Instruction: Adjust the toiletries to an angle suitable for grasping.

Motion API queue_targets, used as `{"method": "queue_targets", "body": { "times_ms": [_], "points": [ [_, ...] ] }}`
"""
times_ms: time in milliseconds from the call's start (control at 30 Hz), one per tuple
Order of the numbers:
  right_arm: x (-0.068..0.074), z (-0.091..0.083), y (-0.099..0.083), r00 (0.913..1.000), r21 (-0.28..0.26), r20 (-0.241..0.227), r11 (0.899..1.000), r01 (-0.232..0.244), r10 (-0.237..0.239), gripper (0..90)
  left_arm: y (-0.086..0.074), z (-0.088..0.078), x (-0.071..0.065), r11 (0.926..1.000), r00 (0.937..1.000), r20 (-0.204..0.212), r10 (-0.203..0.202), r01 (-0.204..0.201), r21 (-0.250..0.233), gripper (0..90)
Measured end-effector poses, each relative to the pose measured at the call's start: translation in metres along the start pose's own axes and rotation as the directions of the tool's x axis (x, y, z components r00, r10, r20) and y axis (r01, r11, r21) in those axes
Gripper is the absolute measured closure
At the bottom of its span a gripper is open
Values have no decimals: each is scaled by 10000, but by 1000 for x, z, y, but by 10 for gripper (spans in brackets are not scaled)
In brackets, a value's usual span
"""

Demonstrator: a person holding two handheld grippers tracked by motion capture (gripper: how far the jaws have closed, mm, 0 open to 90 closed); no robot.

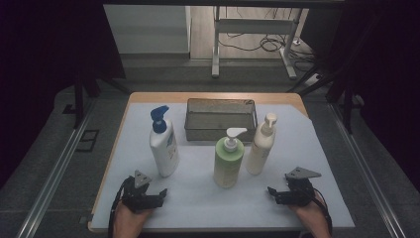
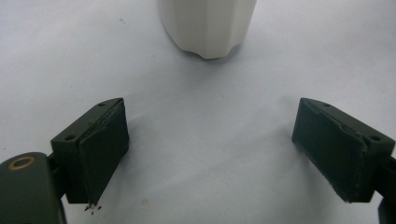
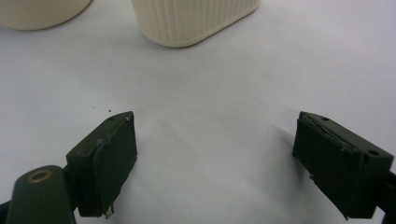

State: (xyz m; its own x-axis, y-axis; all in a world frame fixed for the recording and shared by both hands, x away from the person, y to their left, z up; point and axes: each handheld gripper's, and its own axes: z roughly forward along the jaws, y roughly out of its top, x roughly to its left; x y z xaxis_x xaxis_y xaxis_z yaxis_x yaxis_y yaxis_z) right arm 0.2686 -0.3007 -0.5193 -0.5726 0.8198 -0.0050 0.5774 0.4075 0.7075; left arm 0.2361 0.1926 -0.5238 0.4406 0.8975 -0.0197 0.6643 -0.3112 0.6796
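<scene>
We see a grey wire-mesh basket [image 1: 221,119] at the back of the white-covered table [image 1: 208,198], nothing blocking the three upright pump bottles: white with blue pump [image 1: 164,145], green [image 1: 229,160], cream [image 1: 260,146]. Left gripper [image 1: 157,194] and right gripper [image 1: 273,193] rest near them, jaws spread, empty

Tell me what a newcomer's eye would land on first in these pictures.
Three pump bottles stand in a row mid-table: a white bottle with a blue pump at the left, a green bottle in the middle and a cream bottle at the right. Behind them sits a metal mesh basket. Near the front edge the left gripper and the right gripper rest open, holding nothing.
</scene>
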Motion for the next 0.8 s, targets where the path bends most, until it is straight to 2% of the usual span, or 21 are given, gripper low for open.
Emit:
{"method": "queue_targets", "body": {
  "times_ms": [800],
  "points": [
    [-1,0,1,9999,32,-100,10000,-63,64,130,0,0,1,10000,10000,32,-21,21,19,106]
  ]
}}
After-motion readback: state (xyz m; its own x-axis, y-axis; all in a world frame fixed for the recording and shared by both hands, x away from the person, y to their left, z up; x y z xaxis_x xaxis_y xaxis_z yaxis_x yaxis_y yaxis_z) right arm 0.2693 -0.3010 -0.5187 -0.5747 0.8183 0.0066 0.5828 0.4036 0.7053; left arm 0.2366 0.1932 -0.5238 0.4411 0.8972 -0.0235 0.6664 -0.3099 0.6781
